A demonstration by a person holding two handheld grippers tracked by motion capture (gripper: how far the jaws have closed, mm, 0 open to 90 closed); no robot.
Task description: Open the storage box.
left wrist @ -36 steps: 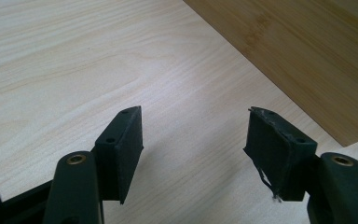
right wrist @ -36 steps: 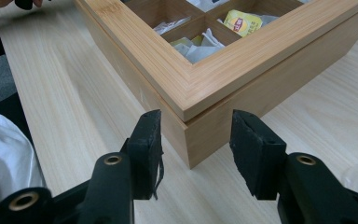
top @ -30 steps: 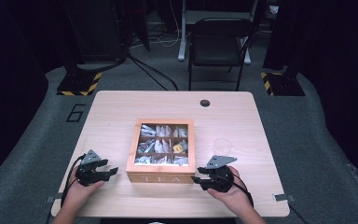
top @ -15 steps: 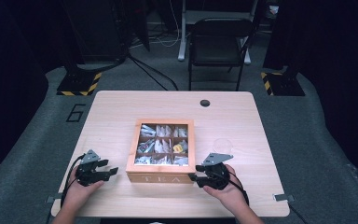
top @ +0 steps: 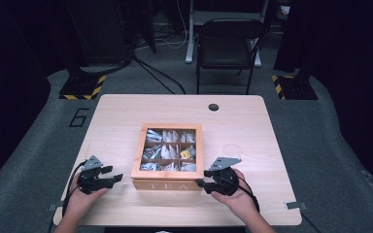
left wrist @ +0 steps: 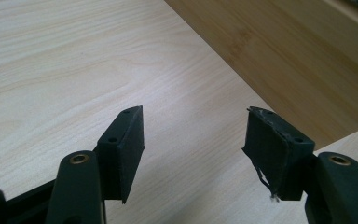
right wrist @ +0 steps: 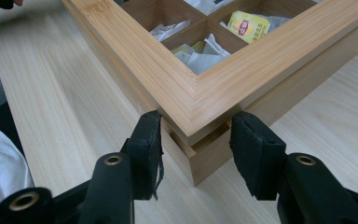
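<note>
One square bamboo tea box with a glazed lid (top: 167,154) sits mid-table, nearer the front edge, its nine compartments holding tea bags. The right gripper (right wrist: 196,140) straddles its corner, jaws apart; the left gripper (left wrist: 193,140) gapes beside it.

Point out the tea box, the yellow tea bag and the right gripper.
tea box (top: 167,185), high view, on its front wall.
yellow tea bag (right wrist: 248,25), right gripper view, on the packet's face.
right gripper (right wrist: 196,140), right gripper view, midway between its fingertips, at the box corner.
</note>
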